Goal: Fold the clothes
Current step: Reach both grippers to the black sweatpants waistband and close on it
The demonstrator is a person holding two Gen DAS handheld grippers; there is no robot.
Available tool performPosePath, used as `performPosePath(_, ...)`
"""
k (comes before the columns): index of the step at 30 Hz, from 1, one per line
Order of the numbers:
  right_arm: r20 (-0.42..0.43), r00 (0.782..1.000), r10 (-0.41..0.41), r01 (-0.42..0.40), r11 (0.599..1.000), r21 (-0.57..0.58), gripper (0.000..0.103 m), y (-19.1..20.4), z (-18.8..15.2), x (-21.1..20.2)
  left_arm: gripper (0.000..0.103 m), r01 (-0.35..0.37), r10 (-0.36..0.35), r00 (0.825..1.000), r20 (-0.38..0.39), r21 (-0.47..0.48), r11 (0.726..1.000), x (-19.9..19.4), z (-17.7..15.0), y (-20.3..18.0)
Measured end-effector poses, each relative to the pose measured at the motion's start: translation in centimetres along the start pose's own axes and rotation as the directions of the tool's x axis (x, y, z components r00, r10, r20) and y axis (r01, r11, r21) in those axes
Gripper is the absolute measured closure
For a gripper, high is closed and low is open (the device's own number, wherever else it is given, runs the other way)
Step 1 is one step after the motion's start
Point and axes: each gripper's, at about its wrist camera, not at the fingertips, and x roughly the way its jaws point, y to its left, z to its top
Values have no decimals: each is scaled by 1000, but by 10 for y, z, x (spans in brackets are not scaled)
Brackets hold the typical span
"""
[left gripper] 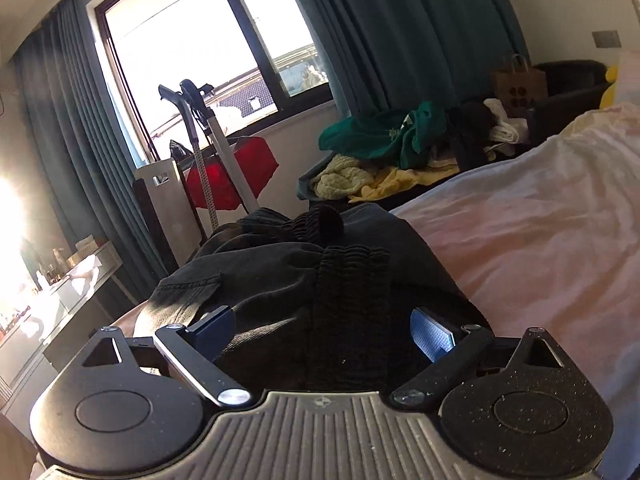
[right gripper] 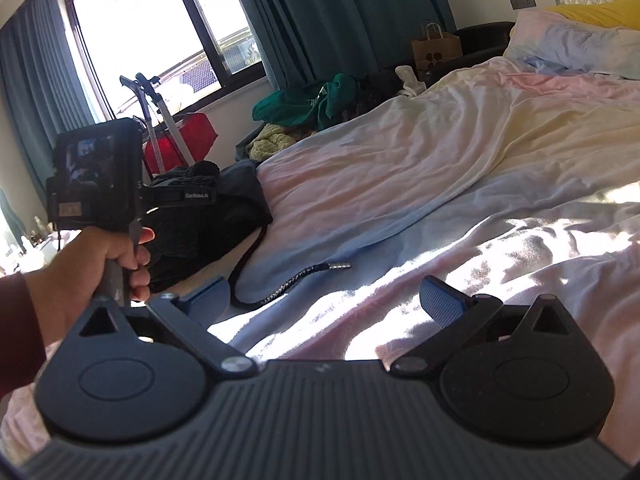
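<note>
Left wrist view is showing the left gripper [left gripper: 320,332] with its blue pads spread wide and a bunched black garment [left gripper: 304,280] lying between them at the edge of the bed [left gripper: 540,240]; whether the pads are pressing the cloth I cannot tell. Right wrist view is showing the right gripper [right gripper: 324,300] hovering with its fingers apart over the pale sheet, holding nothing. The garment [right gripper: 208,216] is sitting at the bed's left edge, its black drawstring [right gripper: 280,280] trailing across the sheet toward the right gripper. The person's left hand [right gripper: 92,264] is gripping the other tool's handle beside the garment
</note>
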Motion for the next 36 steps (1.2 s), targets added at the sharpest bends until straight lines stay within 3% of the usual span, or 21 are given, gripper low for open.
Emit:
performPosePath(3, -16, 1000, -14, 14, 1000, 9, 0, -6, -5, 15, 26, -61, 62, 996, -64, 19, 998, 36, 0, -15)
performPosePath(7, -18, 999, -29, 29, 999, 22, 0, -10, -9, 27, 46, -47, 44, 995, -84, -29, 998, 50, 1, -9)
performPosePath(12, 16, 1000, -27, 27, 1000, 0, 0, -6, -9, 26, 58, -8, 6, 1000, -13, -152, 988, 5, 5, 24)
performPosePath(13, 24, 999, -27, 28, 1000, -5, 0, -6, -9, 24, 66, -2, 4, 1000, 6, -186, 983, -10, 7, 37)
performPosePath(14, 39, 999, -28, 29, 1000, -8, 0, -5, -8, 21, 72, 1, 4, 1000, 20, -218, 976, -24, 8, 51)
performPosePath(18, 98, 995, -25, 29, 999, -36, 0, -1, -4, 8, 80, -15, 43, 996, 80, -319, 947, -88, 3, 110)
performPosePath(26, 165, 984, 62, -39, 989, -142, 0, 28, -6, -32, 83, 4, 74, 989, 130, -516, 857, -208, -43, 227)
performPosePath(28, 178, 980, 87, -57, 984, -170, 0, 36, -7, -42, 83, 23, 63, 989, 131, -570, 822, -237, -67, 254)
performPosePath(29, 185, 978, 100, -65, 981, -184, 0, 40, -7, -47, 86, 28, 62, 990, 130, -593, 805, -249, -80, 266)
performPosePath(30, 189, 975, 115, -77, 978, -195, 0, 44, -8, -52, 95, 29, 63, 990, 126, -619, 785, -258, -95, 277)
performPosePath(31, 179, 973, 142, -107, 975, -193, 0, 46, -9, -56, 96, 29, 64, 991, 119, -648, 761, -266, -111, 289)
performPosePath(36, 105, 964, 243, -214, 949, -230, 0, 67, -21, -59, 96, -33, 6, 999, -37, -764, 644, -248, -185, 338)
